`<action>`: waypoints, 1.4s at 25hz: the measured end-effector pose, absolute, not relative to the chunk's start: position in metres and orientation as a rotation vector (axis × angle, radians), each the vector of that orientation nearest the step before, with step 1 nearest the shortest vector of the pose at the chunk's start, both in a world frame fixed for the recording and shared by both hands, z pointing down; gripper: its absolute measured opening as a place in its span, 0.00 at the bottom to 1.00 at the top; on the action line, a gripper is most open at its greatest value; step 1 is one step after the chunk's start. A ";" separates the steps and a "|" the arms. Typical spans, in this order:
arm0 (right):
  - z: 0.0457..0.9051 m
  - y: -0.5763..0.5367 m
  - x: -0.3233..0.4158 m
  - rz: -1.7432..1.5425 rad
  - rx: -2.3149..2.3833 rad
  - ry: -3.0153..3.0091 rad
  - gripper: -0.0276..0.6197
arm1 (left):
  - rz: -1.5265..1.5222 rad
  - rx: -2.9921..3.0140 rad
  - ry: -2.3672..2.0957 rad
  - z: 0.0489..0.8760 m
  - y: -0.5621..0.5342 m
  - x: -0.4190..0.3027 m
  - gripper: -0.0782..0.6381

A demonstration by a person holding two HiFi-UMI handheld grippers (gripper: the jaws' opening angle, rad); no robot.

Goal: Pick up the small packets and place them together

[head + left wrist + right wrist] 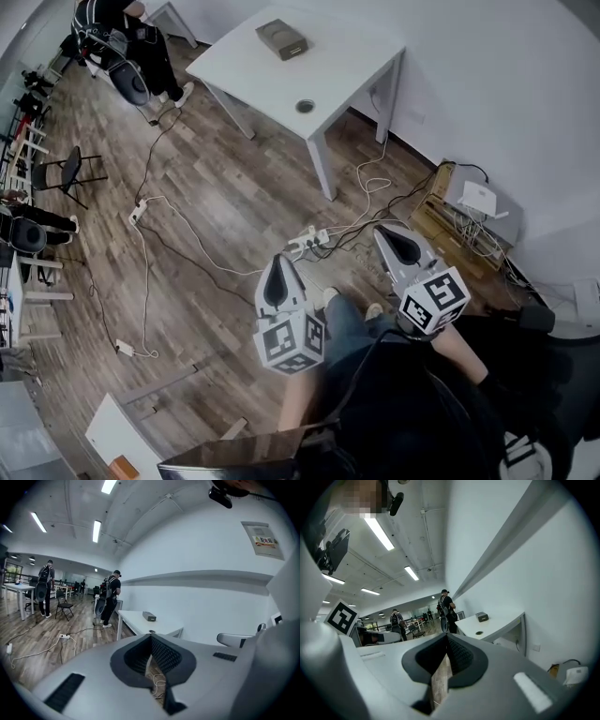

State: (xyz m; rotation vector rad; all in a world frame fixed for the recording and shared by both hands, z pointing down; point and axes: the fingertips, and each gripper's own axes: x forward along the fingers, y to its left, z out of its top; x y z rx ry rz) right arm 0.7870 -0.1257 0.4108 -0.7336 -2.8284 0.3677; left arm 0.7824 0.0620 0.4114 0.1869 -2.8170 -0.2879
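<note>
Head view: we hold both tools side by side, well short of the white table (272,70). On the left gripper (278,261) the jaws are pressed together with nothing in them. Its own view shows only floor (216,187) and a loop of cable through the slot behind the tips. On the right gripper (382,231) the jaws are fully together too, empty, with just planks showing through the slot.

Between us and the table a power strip (309,242) lies on the floor, with white cables (370,183) trailing toward the table's near leg. Right of the table, against the wall, sits a wooden crate (427,220) with a white device (478,199) on top.

On the table we see a round hole (305,106) near the front edge and a grey box (283,38) toward the far end. Beyond the table's far corner stands a person (122,37) with a backpack.

We can't find the small packets in any view. They're not on the bare tabletop, and whether they're in that box we can't tell.

Our guess on handling: light, soft, thin film, probably slippery and easy to crush or tear. We'd open the jaws, come in low and flat, and pinch gently across a sealed edge or the flat middle. Risks: a packet skating away on the smooth tabletop, or two lifting at once.
</note>
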 end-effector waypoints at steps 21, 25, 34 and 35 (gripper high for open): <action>0.392 0.060 0.520 0.299 -0.968 -2.804 0.04 | -0.304 0.140 -2.853 0.401 0.230 0.561 0.11; 0.393 0.084 0.493 0.271 -0.974 -2.801 0.04 | -0.329 0.082 -2.833 0.411 0.263 0.545 0.11; 0.400 0.132 0.431 0.240 -1.057 -2.746 0.04 | -0.373 -0.005 -2.801 0.428 0.302 0.500 0.11; 0.402 0.141 0.421 0.233 -1.078 -2.738 0.04 | -0.381 -0.020 -2.797 0.432 0.307 0.492 0.11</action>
